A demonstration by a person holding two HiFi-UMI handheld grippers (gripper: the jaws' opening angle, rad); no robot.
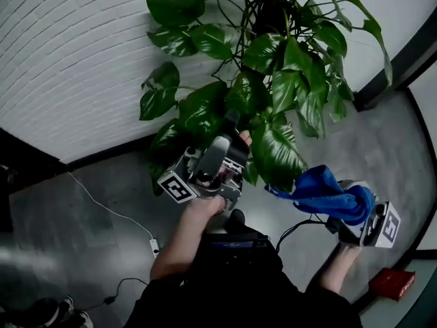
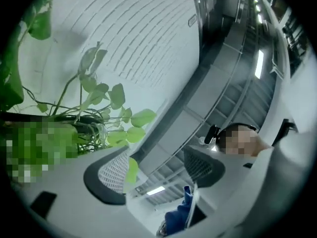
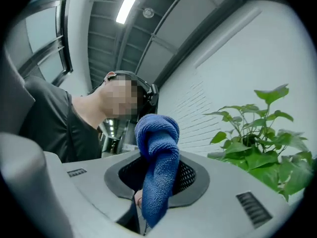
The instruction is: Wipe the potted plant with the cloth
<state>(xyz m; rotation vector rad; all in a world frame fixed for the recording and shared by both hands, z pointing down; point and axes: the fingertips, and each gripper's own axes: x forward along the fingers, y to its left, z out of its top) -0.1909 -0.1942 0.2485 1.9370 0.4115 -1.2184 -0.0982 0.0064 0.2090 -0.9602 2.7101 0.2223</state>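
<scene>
The potted plant (image 1: 273,80) stood against the white brick wall (image 1: 75,53), its glossy leaves spilling down toward the grey floor (image 1: 89,217), and the person had both tools up at its lower foliage. The left gripper (image 1: 231,134) pointed steeply upward among the leaves with its jaws spread wide and nothing clamped in them; its own view showed only one pale leaf (image 2: 132,169) just beside a pad. The right gripper (image 1: 343,214) was closed on the blue cloth (image 1: 324,191), which bunched up out of the jaws in a thick fold and trailed toward the large drooping leaf (image 1: 276,154) nearest it — whether the cloth's tip touched that leaf I could not tell. To my eye no wiping stroke was yet under way; this looked like the approach, with the cloth brought near and the free tool placed to steady something. The next move would call for a light hand — the open jaws supporting a leaf from behind or below without pinching it, and the cloth laid flat on its face and drawn along it toward the tip.
</scene>
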